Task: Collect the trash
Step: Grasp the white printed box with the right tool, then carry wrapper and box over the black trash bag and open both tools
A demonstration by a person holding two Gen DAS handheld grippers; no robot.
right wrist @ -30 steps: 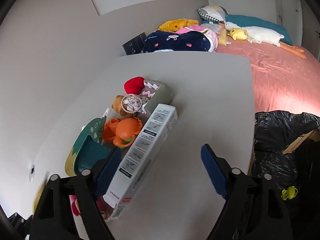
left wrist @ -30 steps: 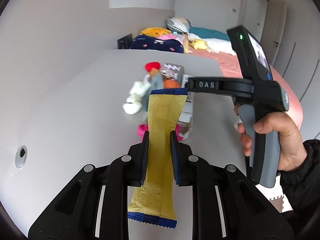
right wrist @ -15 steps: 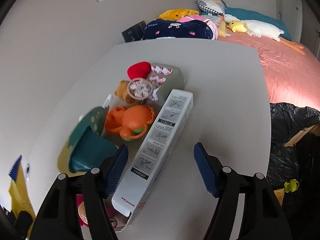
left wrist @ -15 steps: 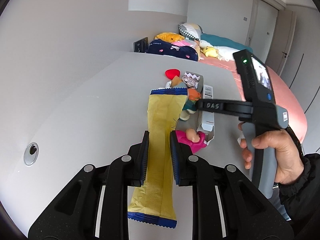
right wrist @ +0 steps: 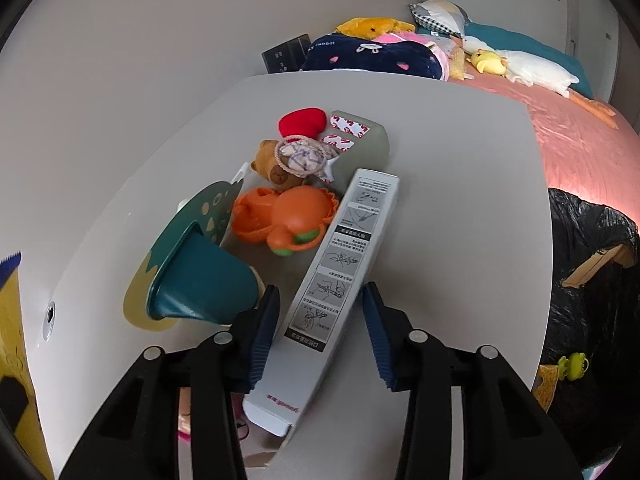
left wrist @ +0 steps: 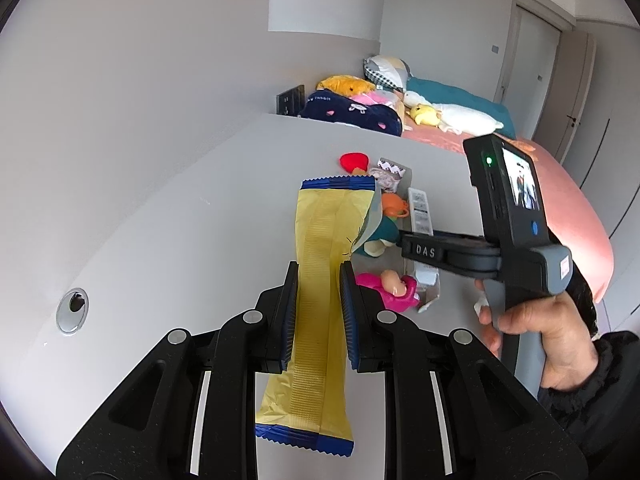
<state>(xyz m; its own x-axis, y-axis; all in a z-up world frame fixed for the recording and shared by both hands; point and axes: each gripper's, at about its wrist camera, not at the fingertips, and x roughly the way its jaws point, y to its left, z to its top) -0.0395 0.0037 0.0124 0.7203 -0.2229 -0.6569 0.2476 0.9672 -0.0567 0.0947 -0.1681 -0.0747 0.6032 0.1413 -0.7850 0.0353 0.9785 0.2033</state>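
Note:
My left gripper [left wrist: 319,270] is shut on a long yellow snack wrapper [left wrist: 332,220] with blue ends, held above the grey table [left wrist: 180,240]. The wrapper's edge also shows at the far left of the right wrist view [right wrist: 8,300]. A long white printed box [right wrist: 348,248] lies flat on the table beside the toys. My right gripper [right wrist: 320,320] straddles the near half of this box. Its jaws are closing with the box between them. The left pad sits close against the box; a thin gap still shows at the right pad [right wrist: 376,336].
Toys crowd the box's left side: a teal cup [right wrist: 200,280], an orange toy [right wrist: 288,216], a red heart [right wrist: 302,120] and a pink doll [left wrist: 384,288]. A black bin bag [right wrist: 588,264] stands past the table's right edge. A pink bed [right wrist: 560,120] lies beyond.
The right gripper's jaws have narrowed from wide apart to just outside the box, and it has moved in over it. The left gripper has drifted, still holding the wrapper.

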